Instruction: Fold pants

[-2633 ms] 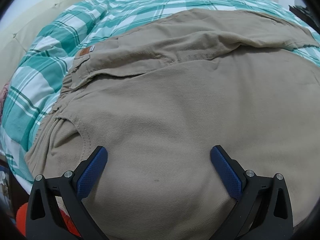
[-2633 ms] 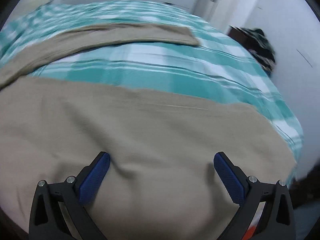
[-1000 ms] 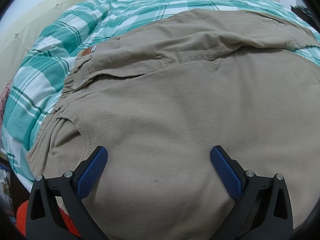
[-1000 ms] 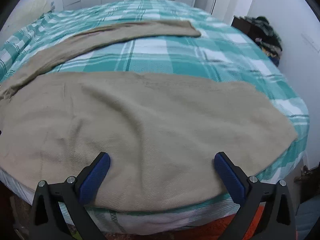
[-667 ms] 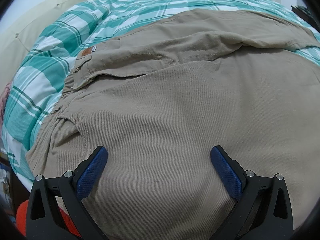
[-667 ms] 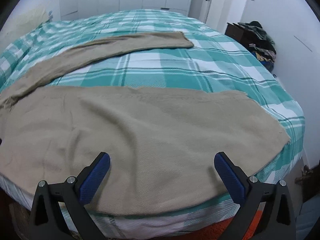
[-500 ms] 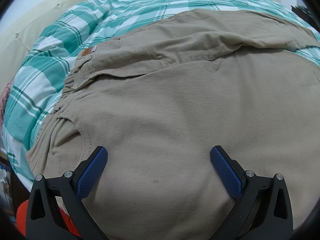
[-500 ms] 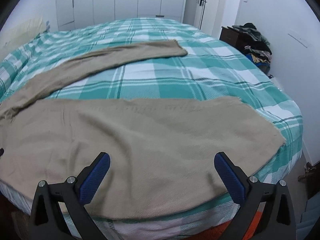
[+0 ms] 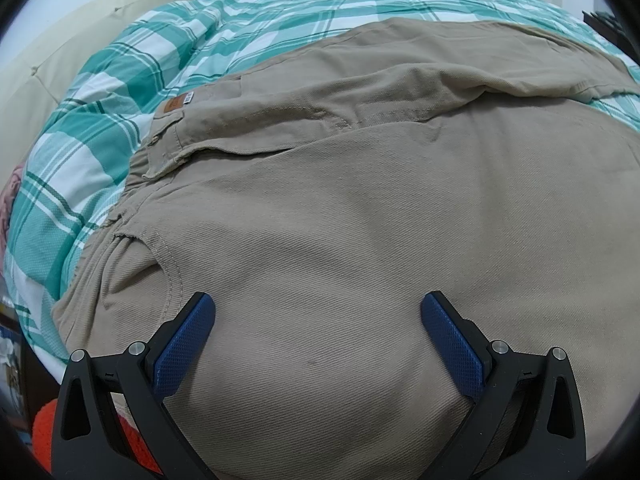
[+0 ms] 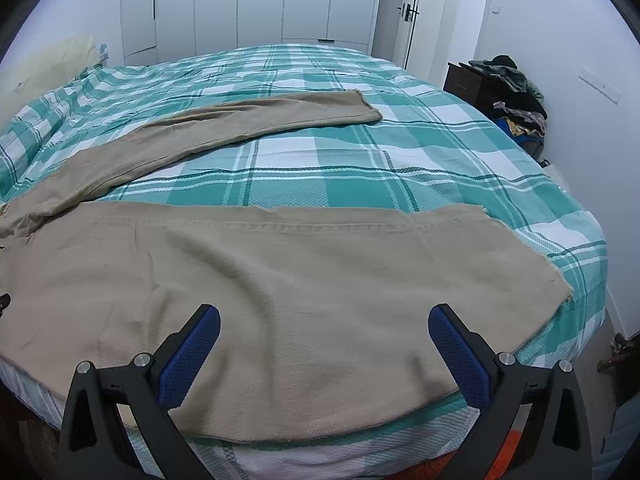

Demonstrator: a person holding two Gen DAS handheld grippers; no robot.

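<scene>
Across the near side of the bed, the khaki pants [image 10: 304, 280] are spread flat on the teal plaid cover [image 10: 320, 184], the two legs splayed apart in a V with a wedge of bare cover between them. Such a spread is judged to be the starting layout for a fold: each leg is smoothed so that one can be laid over the other. No fold is yet seen, so the task is judged to be at its beginning.

The left gripper [image 9: 318, 320] is held low over the seat of the pants, close to the cloth, its jaws set wide and nothing caught between them; whether the pads touch the fabric cannot be told. The right gripper [image 10: 324, 332] is held over the near leg, by the mattress edge, likewise spread wide and empty.

By the left wrist view the waistband is shown, with a small brown label [image 9: 175, 104] and a pocket seam, and a pale headboard [image 9: 60, 48] beyond; the hems are cut off there. By the right wrist view both hems are shown, the far leg [image 10: 224, 128] angling away across the bed, together with white wardrobe doors [image 10: 256, 4] and a heap of clothes [image 10: 516, 96] on a dark stand at the wall
</scene>
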